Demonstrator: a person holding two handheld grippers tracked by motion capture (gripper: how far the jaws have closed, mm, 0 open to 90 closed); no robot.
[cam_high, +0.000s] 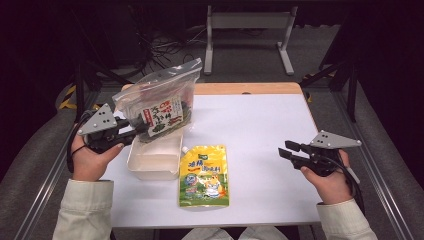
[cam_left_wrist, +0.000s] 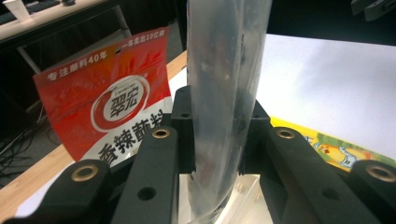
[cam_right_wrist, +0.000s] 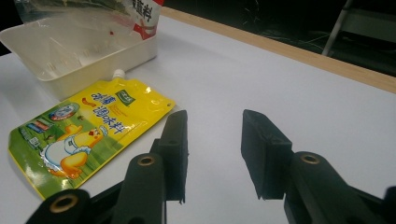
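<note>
Zip bag of packets, clear plastic with a press seal along its top, hangs clamped between the jaws of the left gripper, which pinches one lower edge so that the bag stands tilted just above the white tray. In the left gripper view the pads squeeze the plastic flat between them, a hold low enough, it seems, to steer the bag's bottom down into the tray. A red sauce packet shows beside the jaws in that view, apparently one of the bag's contents; whether the bag's corner already touches the tray floor cannot be told. Across the white table, the right gripper rests low and well apart from the work, its jaws parted with nothing between them, likely kept ready for the next item. That is probably the yellow spouted pouch, lying flat just beside the tray, its cap pointing toward the tray.
</note>
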